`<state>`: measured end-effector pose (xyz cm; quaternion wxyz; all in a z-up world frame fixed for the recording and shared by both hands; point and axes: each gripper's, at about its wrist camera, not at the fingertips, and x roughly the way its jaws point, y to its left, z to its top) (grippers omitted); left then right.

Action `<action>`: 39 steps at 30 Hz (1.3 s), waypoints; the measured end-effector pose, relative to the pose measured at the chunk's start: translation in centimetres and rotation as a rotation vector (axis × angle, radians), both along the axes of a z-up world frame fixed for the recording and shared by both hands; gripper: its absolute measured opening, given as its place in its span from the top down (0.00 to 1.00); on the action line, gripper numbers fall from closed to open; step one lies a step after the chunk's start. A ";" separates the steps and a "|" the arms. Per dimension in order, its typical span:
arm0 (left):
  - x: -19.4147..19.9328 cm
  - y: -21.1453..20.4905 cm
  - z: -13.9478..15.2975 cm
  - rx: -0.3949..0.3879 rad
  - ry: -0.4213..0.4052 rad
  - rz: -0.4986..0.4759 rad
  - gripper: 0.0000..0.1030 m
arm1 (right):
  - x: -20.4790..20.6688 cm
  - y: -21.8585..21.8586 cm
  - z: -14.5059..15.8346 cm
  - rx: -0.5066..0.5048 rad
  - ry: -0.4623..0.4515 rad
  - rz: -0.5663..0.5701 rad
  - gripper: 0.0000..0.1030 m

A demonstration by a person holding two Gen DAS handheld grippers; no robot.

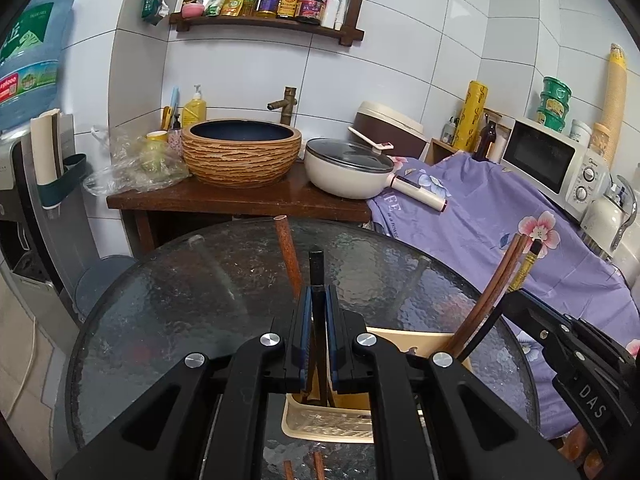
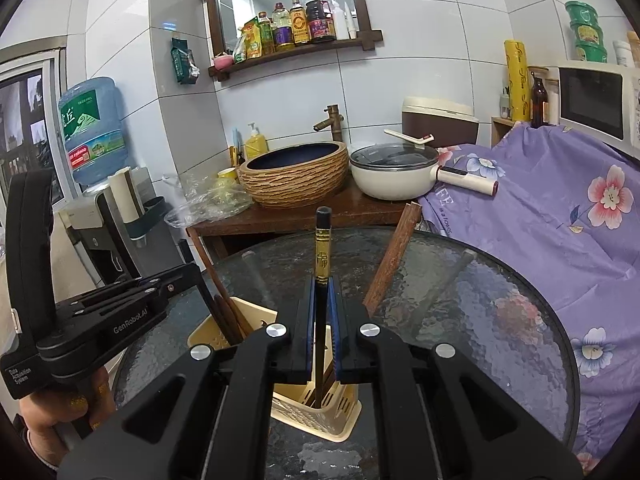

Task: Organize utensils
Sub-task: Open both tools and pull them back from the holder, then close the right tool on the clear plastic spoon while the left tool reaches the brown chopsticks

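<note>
Holder [image 2: 320, 412]: cream slotted plastic, stands on the round glass surface [image 2: 480, 300], near its close edge. Brown chopsticks [image 2: 230, 320] already stand in the far compartment, leaning out over the rim.

Right hand-held gripper [image 2: 321, 332]: jaws closed on a black chopstick [image 2: 322, 248] with a gold band near the top. Stick is about upright; its lower end is inside the holder's near compartment. Whether the tip touches the bottom I cannot tell.

Left hand-held gripper [image 1: 319, 320]: jaws closed on a dark chopstick [image 1: 316, 272], also pointing up, lower part over the holder. A reddish-brown stick [image 1: 288, 252] rises just beside it; whether it is clamped too is unclear.

More brown stick ends [image 1: 304, 470] lie on the surface at the near edge, not yet collected.

Step in hand (judgement): dropping held chopsticks into the holder, both hands at once.

Next move: open each pair of jaws so the sticks slide in, then lift clear without snagging the leaning ones. Risk: tipping the light holder.
</note>
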<state>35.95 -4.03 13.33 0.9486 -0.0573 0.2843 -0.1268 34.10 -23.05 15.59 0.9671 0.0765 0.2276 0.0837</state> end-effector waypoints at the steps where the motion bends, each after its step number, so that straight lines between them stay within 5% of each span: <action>1: 0.0 0.0 0.1 -0.002 -0.001 -0.001 0.93 | -0.1 0.0 0.0 -0.003 -0.004 -0.002 0.93; 4: -0.5 0.1 0.4 0.005 -0.016 -0.008 0.88 | -0.4 -0.1 0.3 -0.002 -0.017 -0.003 0.87; 6: -1.0 0.2 0.7 0.012 -0.029 -0.015 0.71 | -1.0 -0.5 0.5 0.005 -0.035 -0.013 0.64; 7: -1.4 0.4 1.0 0.012 -0.043 -0.014 0.67 | -1.4 -0.7 0.7 0.012 -0.050 -0.015 0.61; 13: -5.1 2.1 2.2 0.014 -0.128 -0.003 0.41 | -4.4 -0.9 1.3 -0.009 -0.101 -0.007 0.60; 21: -8.6 3.9 0.0 0.020 -0.101 -0.011 0.22 | -8.3 0.2 -1.0 -0.028 -0.048 0.055 0.55; 31: -9.5 6.6 -7.1 0.039 0.063 0.017 0.19 | -9.4 0.8 -7.3 -0.071 0.120 0.096 0.53; 39: -9.9 6.2 -11.5 0.043 0.177 -0.017 0.28 | -9.1 1.9 -12.4 -0.093 0.253 0.137 0.53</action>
